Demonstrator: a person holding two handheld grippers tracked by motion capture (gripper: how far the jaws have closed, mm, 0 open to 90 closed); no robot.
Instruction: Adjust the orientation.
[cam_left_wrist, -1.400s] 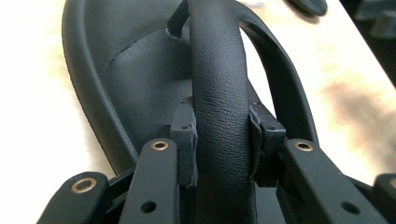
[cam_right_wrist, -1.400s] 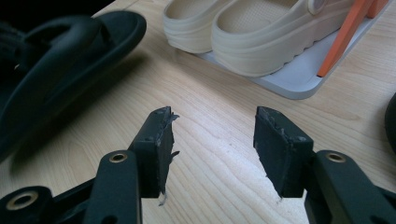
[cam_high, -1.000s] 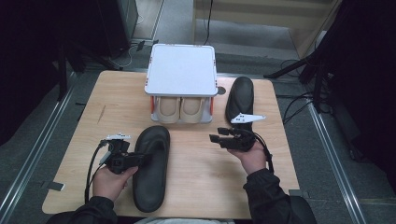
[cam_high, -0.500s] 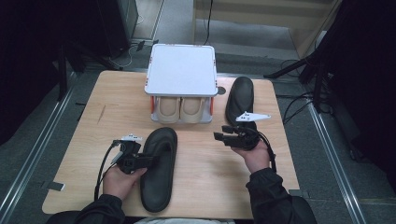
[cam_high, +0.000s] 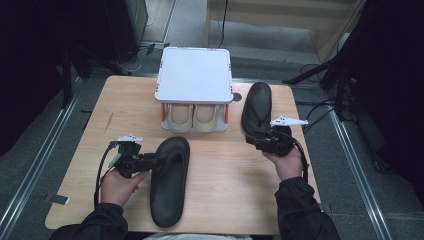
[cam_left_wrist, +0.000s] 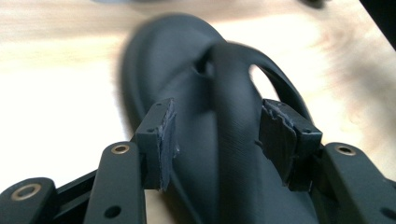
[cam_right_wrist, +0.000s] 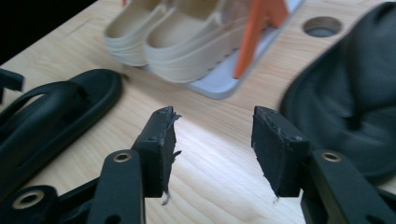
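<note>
**Room around the white rack**

Bare wood lies open in front of the white rack (cam_high: 194, 75), between my two grippers, and I can pass there freely. Left of that gap the near black sandal (cam_high: 170, 180) blocks the way, its strap standing between my left gripper's (cam_left_wrist: 217, 140) parted jaws. Right of the rack, the second black sandal (cam_high: 256, 107) crowds my right gripper (cam_right_wrist: 212, 149). Beige shoes (cam_high: 192, 117) fill the rack's lower shelf.

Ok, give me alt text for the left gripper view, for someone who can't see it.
A black sandal lies on a light wooden table, its strap between the open jaws of the left gripper, whose pads stand clear of it.
</note>
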